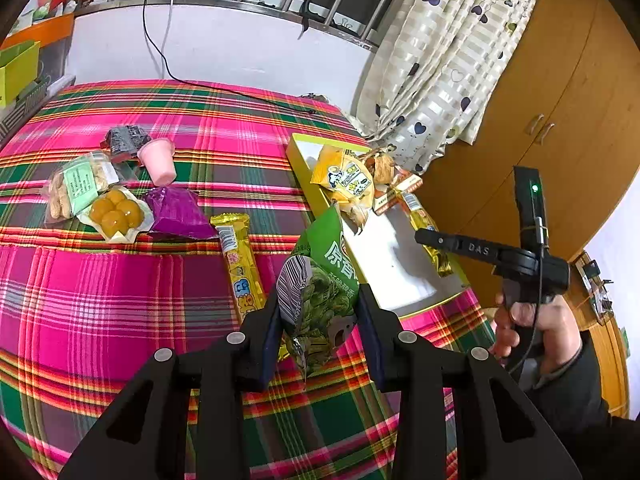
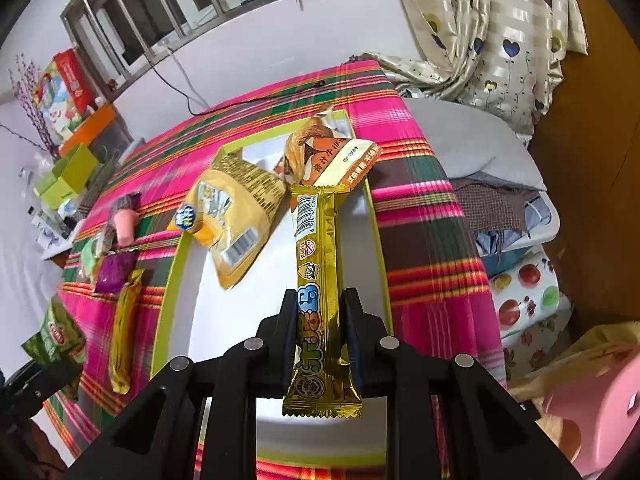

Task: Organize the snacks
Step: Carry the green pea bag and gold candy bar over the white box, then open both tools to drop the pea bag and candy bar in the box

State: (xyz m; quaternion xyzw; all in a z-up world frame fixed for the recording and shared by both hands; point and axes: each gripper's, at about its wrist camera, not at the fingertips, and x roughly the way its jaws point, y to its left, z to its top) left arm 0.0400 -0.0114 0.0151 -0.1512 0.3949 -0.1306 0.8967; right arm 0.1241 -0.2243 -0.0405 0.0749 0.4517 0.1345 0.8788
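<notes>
Loading step: right gripper (image 2: 320, 312) clamps the gold snack bar (image 2: 318, 264) above the white-floored box (image 2: 224, 312) directly below it. Left gripper (image 1: 318, 312) grips the green snack bag (image 1: 320, 280) beside that box; next, lower and release.

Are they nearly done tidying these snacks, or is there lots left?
Roughly halfway. Already in the yellow-rimmed box: a yellow packet and an orange-and-white one. In hand: the right tongs grip a gold bar above the box, and the left tongs grip a green bag. Still on the plaid cloth: a second gold bar, purple packet, pink cup and three more packs.
</notes>
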